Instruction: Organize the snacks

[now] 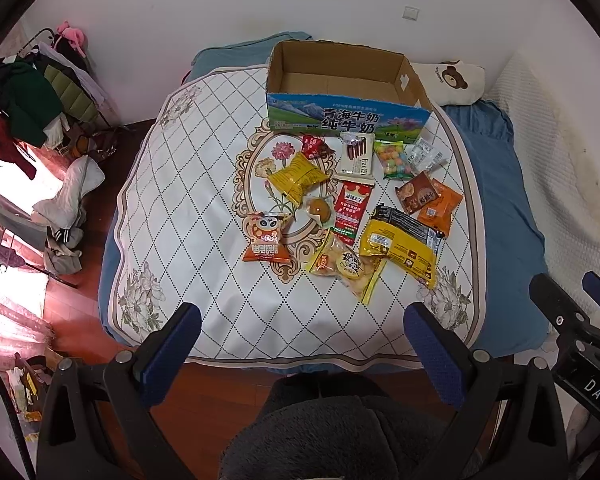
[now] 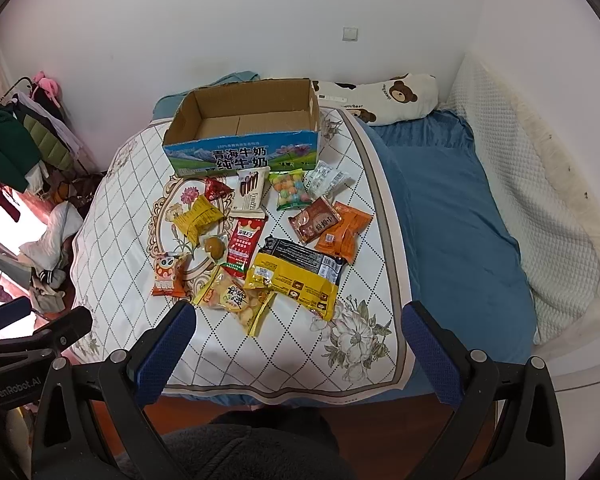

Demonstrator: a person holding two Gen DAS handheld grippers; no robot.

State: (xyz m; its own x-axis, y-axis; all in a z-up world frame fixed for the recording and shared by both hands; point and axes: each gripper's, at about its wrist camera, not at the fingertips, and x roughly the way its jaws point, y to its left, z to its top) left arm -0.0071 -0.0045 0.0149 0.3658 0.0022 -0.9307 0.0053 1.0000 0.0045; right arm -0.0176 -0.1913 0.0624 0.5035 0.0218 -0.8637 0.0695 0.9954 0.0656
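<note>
snacks scattered before an empty box (bed).

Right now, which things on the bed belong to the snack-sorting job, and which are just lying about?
Job: open cardboard milk box, empty; yellow-black noodle packet; red sachet; orange panda-print bag; pastel candy bag.
Lying about: bear-print pillow; clothes rack.

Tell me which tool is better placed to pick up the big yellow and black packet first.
Right, probably. The right tool hangs open just short of the yellow and black packet; from the left tool that packet lies off toward the right.
</note>
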